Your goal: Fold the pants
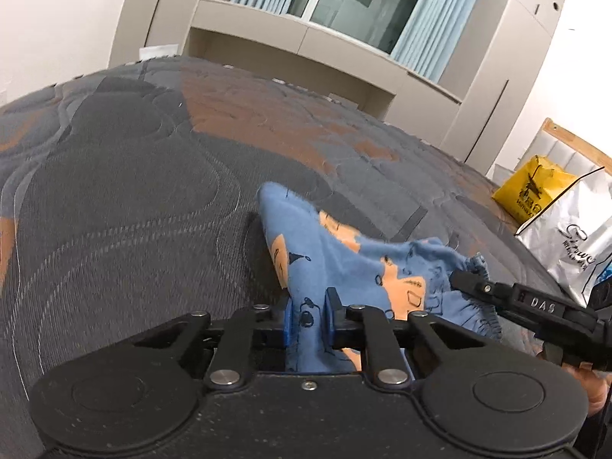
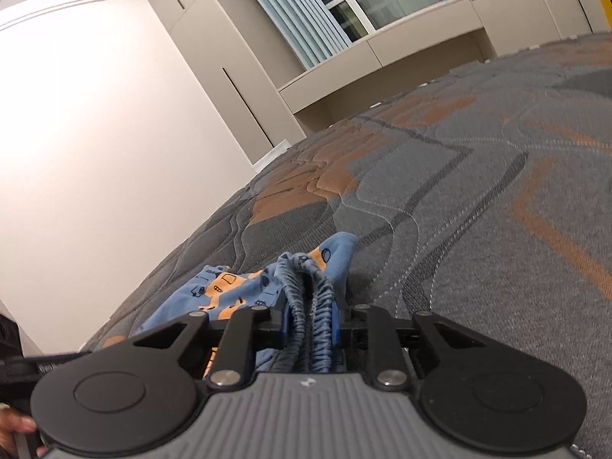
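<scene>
Small blue pants with orange and dark prints lie bunched on the grey and brown quilted mattress. My left gripper is shut on a fold of the blue fabric. My right gripper is shut on the gathered elastic waistband of the pants. In the left wrist view the right gripper comes in from the right and pinches the waistband edge. The cloth hangs between the two grippers just above the mattress.
A yellow bag and a silver bag stand at the mattress's right edge. Beige cabinets, a window with pale blue curtains and a white wall lie beyond the mattress.
</scene>
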A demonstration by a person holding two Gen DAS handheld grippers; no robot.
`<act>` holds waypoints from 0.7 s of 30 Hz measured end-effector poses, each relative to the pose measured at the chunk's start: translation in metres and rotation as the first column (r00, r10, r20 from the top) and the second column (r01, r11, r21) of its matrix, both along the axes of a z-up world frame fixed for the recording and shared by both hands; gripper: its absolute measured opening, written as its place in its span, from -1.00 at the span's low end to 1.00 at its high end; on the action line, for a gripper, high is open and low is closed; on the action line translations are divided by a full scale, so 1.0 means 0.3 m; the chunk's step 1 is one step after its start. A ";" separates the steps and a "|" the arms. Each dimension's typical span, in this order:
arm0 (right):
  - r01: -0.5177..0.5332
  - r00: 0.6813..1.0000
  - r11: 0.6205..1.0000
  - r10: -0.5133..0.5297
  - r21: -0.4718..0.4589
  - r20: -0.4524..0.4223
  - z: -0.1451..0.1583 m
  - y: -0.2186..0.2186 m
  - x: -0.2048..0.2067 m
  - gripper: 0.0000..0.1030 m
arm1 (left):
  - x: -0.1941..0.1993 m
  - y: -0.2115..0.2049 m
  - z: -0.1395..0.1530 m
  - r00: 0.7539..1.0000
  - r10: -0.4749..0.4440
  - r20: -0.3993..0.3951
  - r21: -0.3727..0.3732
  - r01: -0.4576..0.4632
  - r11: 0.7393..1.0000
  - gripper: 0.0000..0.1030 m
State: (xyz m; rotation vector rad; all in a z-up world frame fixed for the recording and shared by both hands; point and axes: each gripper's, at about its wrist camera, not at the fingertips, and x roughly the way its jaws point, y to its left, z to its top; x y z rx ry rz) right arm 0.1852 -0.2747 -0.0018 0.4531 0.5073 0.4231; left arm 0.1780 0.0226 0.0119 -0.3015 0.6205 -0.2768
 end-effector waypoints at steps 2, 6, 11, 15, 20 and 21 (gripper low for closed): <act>0.006 1.000 1.000 -0.006 0.004 0.017 0.017 0.013 -0.001 -0.59 | 0.012 0.023 0.024 1.000 -0.002 0.023 -0.006 0.002 1.000 -0.67; 0.013 0.999 0.999 -0.014 0.047 0.032 0.057 0.069 0.039 -0.60 | 0.045 0.092 0.073 0.998 0.018 0.058 0.014 -0.019 1.000 -0.67; -0.028 0.998 0.999 0.026 0.044 0.061 0.121 0.206 0.116 -0.60 | 0.092 0.237 0.124 0.993 0.074 0.090 0.025 -0.076 0.997 -0.66; -0.054 0.996 0.998 0.052 0.025 0.068 0.137 0.327 0.187 -0.60 | 0.152 0.342 0.103 0.992 0.108 0.066 0.020 -0.110 0.994 -0.66; -0.055 0.998 0.998 0.055 -0.006 0.023 0.078 0.425 0.257 -0.60 | 0.205 0.411 0.017 0.992 0.128 0.007 0.021 -0.128 0.992 -0.65; -0.056 0.998 0.998 0.056 -0.013 0.009 0.062 0.434 0.277 -0.59 | 0.210 0.420 0.003 0.992 0.126 -0.001 0.014 -0.126 0.992 -0.65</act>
